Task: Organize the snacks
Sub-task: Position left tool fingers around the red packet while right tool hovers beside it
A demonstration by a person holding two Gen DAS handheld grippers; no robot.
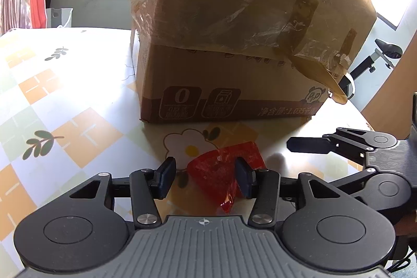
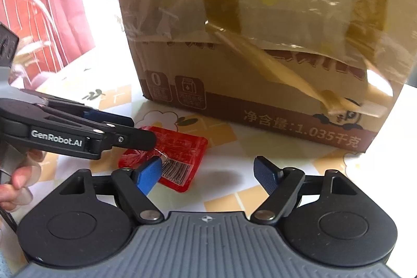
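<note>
Though set about the red packet (image 1: 216,173), not clamped on it: left gripper (image 1: 206,171) fingers partway open, right-hand pad lying over the wrapper, bare surface (image 1: 78,95) showing in the gap beside the left-hand pad. Right gripper (image 2: 208,173) fingers spread wide, nothing between them, with the blue left pad just in front of the packet's near edge.

Packet flat on the surface, just in front of the box (image 1: 234,69) and not touching it. Barcode face up. Seen from the left wrist, narrowing to a crimped end that points back toward the camera, so long axis apparently running from box to camera. Seen from the right wrist, closer to a squat rectangle, barcode end nearest; long axis hard to tell there.

Readable: "GenRobot.AI" in white on the left gripper's side, right view only. Barcode digits too small to trust. On the box's brown bottom band, "净含量:1.035千克", a large "0" icon, a milk-carton icon and a cartoon panda; loose clear and brown tape over the flap above.

Only in the right view: barcode, logo, and a hand (image 2: 18,181) at the left edge. Only in the left view: packet's crimped end and the right gripper from the side.
</note>
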